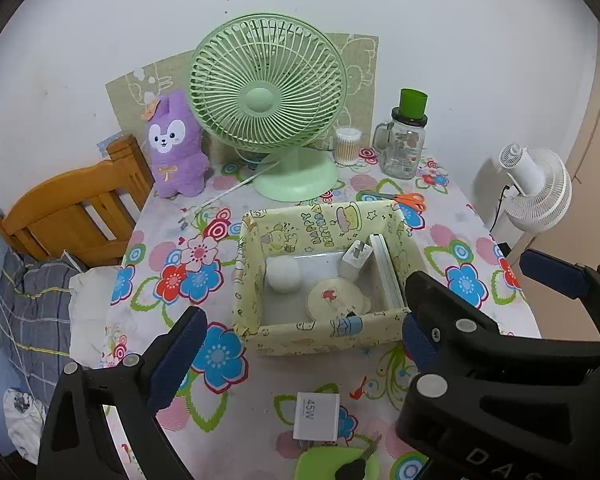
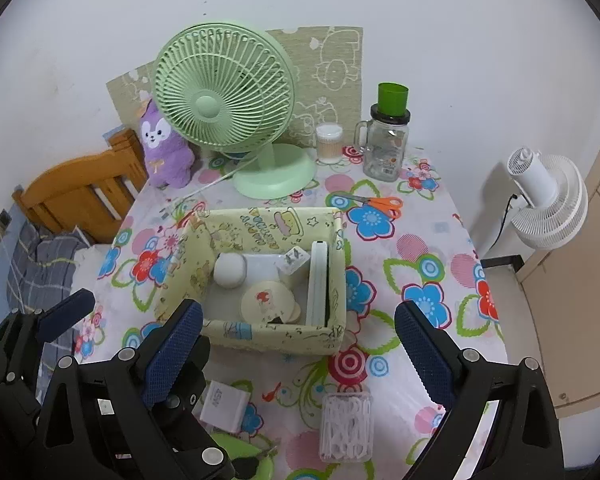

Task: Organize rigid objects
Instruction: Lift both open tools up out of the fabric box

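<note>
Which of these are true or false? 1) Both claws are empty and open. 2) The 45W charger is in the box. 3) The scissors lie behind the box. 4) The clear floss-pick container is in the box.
1) True: left claw and right claw are open, holding nothing.
2) False: the 45W charger lies on the table in front of the box.
3) True: the scissors lie there.
4) False: the floss-pick container is on the table.

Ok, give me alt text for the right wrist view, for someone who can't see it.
An open, empty right hand-held gripper hovers over a flowered table, facing a yellow cartoon-print box that holds a white ball, a round disc and a plug adapter. A white charger and a clear box of floss picks lie nearer.
</note>
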Available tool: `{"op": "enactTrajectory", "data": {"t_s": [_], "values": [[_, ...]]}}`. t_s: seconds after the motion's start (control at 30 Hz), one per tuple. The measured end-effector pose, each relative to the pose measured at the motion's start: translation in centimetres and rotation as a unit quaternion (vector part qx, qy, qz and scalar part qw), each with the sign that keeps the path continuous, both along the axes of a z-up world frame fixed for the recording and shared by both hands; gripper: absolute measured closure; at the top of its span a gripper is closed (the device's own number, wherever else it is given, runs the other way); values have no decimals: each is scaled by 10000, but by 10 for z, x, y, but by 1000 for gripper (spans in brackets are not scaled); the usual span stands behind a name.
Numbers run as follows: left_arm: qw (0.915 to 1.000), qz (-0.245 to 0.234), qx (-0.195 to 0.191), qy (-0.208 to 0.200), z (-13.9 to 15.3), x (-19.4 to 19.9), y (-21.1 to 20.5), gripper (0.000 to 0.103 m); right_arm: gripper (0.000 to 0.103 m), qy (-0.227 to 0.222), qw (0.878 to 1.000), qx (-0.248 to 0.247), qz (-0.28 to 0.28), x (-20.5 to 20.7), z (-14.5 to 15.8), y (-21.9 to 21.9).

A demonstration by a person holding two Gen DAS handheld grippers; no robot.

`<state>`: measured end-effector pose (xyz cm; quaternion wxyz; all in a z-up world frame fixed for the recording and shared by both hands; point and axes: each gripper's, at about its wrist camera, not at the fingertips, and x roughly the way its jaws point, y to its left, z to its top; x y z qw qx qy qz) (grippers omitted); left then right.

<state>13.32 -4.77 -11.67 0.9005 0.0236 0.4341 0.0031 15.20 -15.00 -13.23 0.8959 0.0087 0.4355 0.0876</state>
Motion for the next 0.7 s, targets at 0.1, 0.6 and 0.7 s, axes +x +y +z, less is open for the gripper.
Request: {"op": "enactTrajectory", "data": {"t_s": [0.1,0.6,0.7], "values": [[10000,-2,-8,-1,2,-4,0,4,5,3,10000,-22,10,-4,2,0],[9991,-386,146,44,-4,-25,-16,4,5,-59,9996,-216,154,-27,1,-2],[9991,-408,113,91,-6,-28,-17,4,5,-38,9997,-182,140,-31,-2,-4]]}}
